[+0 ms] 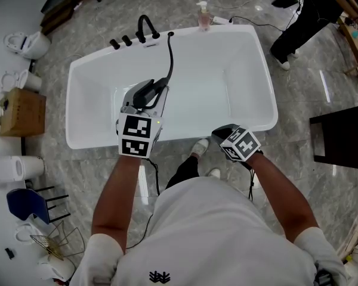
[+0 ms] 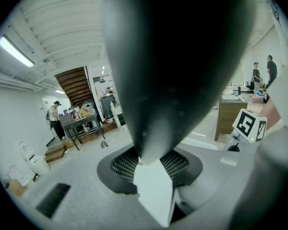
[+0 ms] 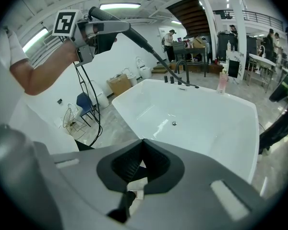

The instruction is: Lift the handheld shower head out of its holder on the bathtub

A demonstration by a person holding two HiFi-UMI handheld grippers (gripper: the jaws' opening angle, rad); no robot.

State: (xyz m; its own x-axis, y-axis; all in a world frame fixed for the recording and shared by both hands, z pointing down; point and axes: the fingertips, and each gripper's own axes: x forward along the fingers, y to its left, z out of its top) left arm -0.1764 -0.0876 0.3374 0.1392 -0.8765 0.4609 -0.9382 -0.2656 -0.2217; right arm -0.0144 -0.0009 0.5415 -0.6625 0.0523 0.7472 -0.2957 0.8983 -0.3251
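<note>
My left gripper (image 1: 149, 97) is shut on the black handheld shower head (image 1: 148, 90) and holds it in the air over the white bathtub (image 1: 250, 46). Its black hose (image 1: 170, 58) runs back to the tub's far rim, beside the black faucet (image 1: 146, 25) and knobs (image 1: 126, 40). In the left gripper view the shower head (image 2: 173, 56) fills most of the picture between the jaws. The right gripper view shows the left gripper (image 3: 93, 32) raised with the shower head (image 3: 110, 16) and its hose (image 3: 151, 49). My right gripper (image 1: 224, 133) hangs shut and empty near the tub's front rim, its jaws (image 3: 143, 150) closed.
A pink soap bottle (image 1: 203, 16) stands on the far rim. Toilets (image 1: 24, 43), a brown box (image 1: 21, 112) and a blue chair (image 1: 24, 204) line the left side. A black cabinet (image 1: 343, 136) is at the right. A person in black (image 1: 298, 22) stands beyond the tub's right corner.
</note>
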